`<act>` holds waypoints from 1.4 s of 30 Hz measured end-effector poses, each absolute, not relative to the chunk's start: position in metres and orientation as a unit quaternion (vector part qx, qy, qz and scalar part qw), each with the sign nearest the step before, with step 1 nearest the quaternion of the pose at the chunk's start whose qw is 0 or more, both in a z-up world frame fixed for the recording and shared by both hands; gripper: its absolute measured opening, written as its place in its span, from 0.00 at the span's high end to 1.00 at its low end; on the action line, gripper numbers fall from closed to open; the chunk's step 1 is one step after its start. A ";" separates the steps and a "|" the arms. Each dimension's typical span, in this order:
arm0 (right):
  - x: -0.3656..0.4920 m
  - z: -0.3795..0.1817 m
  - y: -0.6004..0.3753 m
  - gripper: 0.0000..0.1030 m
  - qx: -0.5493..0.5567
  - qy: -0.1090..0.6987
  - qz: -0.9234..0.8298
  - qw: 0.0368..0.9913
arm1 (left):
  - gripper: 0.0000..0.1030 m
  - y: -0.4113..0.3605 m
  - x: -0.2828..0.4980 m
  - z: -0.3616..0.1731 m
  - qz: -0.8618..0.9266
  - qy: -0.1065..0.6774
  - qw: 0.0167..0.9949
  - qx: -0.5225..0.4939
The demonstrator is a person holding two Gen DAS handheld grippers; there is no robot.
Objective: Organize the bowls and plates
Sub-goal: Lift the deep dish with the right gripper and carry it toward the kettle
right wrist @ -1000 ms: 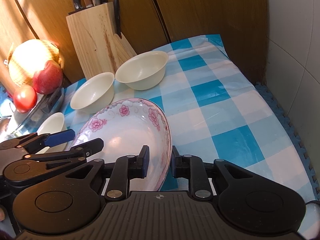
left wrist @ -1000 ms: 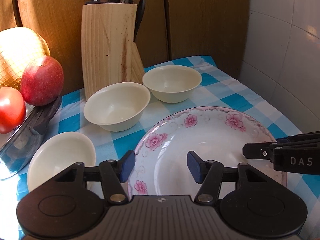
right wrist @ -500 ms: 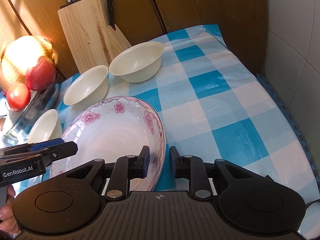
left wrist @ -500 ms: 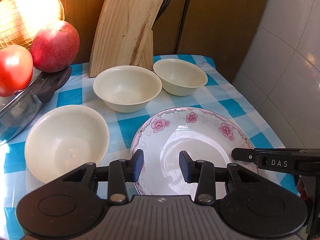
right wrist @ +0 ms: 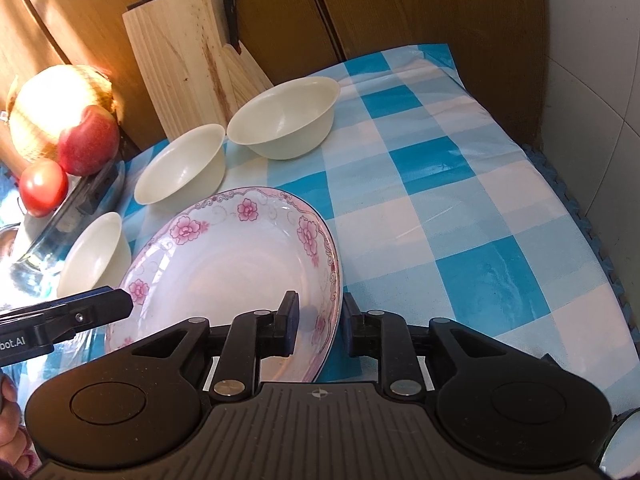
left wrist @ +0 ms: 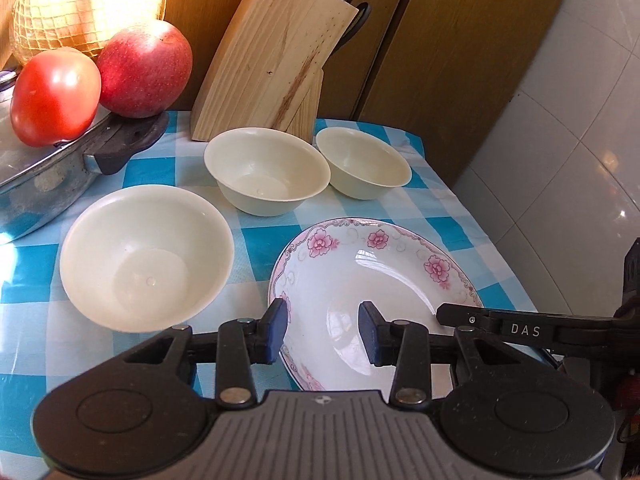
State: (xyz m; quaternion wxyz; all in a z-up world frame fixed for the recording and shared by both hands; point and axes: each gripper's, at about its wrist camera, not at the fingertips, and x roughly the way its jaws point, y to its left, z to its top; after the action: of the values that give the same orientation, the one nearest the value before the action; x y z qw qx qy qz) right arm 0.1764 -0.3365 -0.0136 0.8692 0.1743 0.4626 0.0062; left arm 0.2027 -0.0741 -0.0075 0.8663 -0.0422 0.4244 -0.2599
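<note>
My right gripper (right wrist: 318, 324) pinches the floral plate (right wrist: 240, 256) by its near rim, seemingly just off the worktop (right wrist: 460, 216). My left gripper (left wrist: 322, 332), now narrower, has swung toward the nearest cream bowl (left wrist: 146, 256), likely next for stacking.

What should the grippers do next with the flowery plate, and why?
Probably close the left gripper on the flowered plate's near rim. Its jaws are open astride that rim, while the right gripper already pinches the opposite edge, so both would then hold it.
</note>
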 end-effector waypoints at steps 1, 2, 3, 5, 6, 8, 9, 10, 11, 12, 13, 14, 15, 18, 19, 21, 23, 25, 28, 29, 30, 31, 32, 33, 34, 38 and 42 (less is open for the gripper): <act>0.177 -0.014 -0.336 0.71 0.174 0.463 0.006 0.869 | 0.67 -0.075 0.203 -0.009 -0.263 0.422 0.867 -0.039; 0.178 -0.014 -0.335 0.70 0.172 0.463 0.004 0.869 | 0.67 -0.076 0.204 -0.010 -0.263 0.424 0.866 -0.039; 0.179 -0.014 -0.334 0.70 0.171 0.463 0.004 0.870 | 0.67 -0.074 0.204 -0.010 -0.255 0.426 0.866 -0.053; 0.178 -0.014 -0.334 0.69 0.171 0.464 0.004 0.869 | 0.67 -0.068 0.204 -0.005 -0.246 0.425 0.869 -0.068; 0.178 -0.014 -0.334 0.69 0.171 0.463 0.005 0.870 | 0.67 -0.066 0.205 -0.003 -0.244 0.422 0.871 -0.061; 0.178 -0.014 -0.335 0.69 0.175 0.463 0.005 0.869 | 0.66 -0.062 0.208 -0.006 -0.241 0.429 0.868 -0.071; 0.179 -0.014 -0.334 0.68 0.174 0.463 0.004 0.869 | 0.66 -0.061 0.211 -0.010 -0.240 0.440 0.862 -0.077; 0.179 -0.014 -0.334 0.67 0.173 0.463 0.003 0.869 | 0.66 -0.063 0.213 -0.016 -0.239 0.454 0.855 -0.079; 0.179 -0.014 -0.333 0.66 0.173 0.463 0.004 0.870 | 0.66 -0.064 0.215 -0.022 -0.235 0.464 0.851 -0.079; 0.179 -0.014 -0.332 0.65 0.172 0.462 0.005 0.870 | 0.66 -0.066 0.216 -0.027 -0.232 0.468 0.849 -0.079; 0.179 -0.014 -0.332 0.64 0.169 0.462 0.006 0.871 | 0.66 -0.068 0.218 -0.030 -0.233 0.470 0.848 -0.080; 0.179 -0.014 -0.331 0.64 0.167 0.461 0.005 0.872 | 0.66 -0.071 0.221 -0.033 -0.234 0.472 0.846 -0.086; 0.179 -0.014 -0.331 0.64 0.166 0.460 0.005 0.872 | 0.66 -0.075 0.226 -0.036 -0.242 0.475 0.841 -0.094; 0.180 -0.015 -0.331 0.66 0.162 0.456 0.005 0.875 | 0.63 -0.089 0.236 -0.039 -0.234 0.466 0.850 -0.079; 0.180 -0.015 -0.332 0.70 0.162 0.455 0.004 0.875 | 0.63 -0.092 0.240 -0.040 -0.234 0.459 0.854 -0.071; 0.180 -0.016 -0.335 0.73 0.172 0.453 0.003 0.875 | 0.63 -0.094 0.245 -0.041 -0.236 0.457 0.855 -0.065; 0.180 -0.015 -0.331 0.73 0.160 0.454 -0.001 0.877 | 0.63 -0.095 0.242 -0.040 -0.229 0.459 0.856 -0.064; 0.178 -0.012 -0.327 0.73 0.147 0.452 -0.004 0.880 | 0.63 -0.099 0.235 -0.038 -0.223 0.451 0.863 -0.034; 0.173 -0.003 -0.325 0.73 0.131 0.438 -0.005 0.889 | 0.63 -0.099 0.229 -0.035 -0.225 0.448 0.865 -0.027; 0.171 0.000 -0.326 0.73 0.132 0.434 -0.003 0.891 | 0.63 -0.098 0.229 -0.033 -0.227 0.448 0.864 -0.034; 0.169 0.002 -0.328 0.73 0.136 0.433 -0.002 0.891 | 0.63 -0.096 0.229 -0.029 -0.231 0.444 0.865 -0.042; 0.168 0.003 -0.329 0.73 0.139 0.432 -0.002 0.891 | 0.63 -0.094 0.228 -0.025 -0.233 0.439 0.866 -0.048; 0.166 0.004 -0.329 0.73 0.137 0.431 -0.001 0.892 | 0.63 -0.093 0.226 -0.021 -0.236 0.434 0.868 -0.050; 0.165 0.004 -0.328 0.73 0.134 0.431 0.001 0.892 | 0.63 -0.091 0.223 -0.017 -0.237 0.429 0.870 -0.050; 0.164 0.005 -0.328 0.73 0.137 0.430 0.004 0.892 | 0.63 -0.089 0.221 -0.014 -0.236 0.427 0.871 -0.049; 0.159 0.010 -0.322 0.73 0.134 0.428 0.017 0.894 | 0.63 -0.078 0.211 -0.008 -0.232 0.428 0.872 -0.056; 0.151 0.014 -0.317 0.73 0.133 0.426 0.027 0.894 | 0.63 -0.071 0.199 -0.001 -0.228 0.420 0.876 -0.056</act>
State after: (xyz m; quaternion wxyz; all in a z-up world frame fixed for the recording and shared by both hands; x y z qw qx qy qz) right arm 0.1511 -0.3165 0.0142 0.8943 0.1330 0.4264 0.0267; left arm 0.1989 -0.0712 -0.0010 0.8765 -0.0557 0.4203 -0.2280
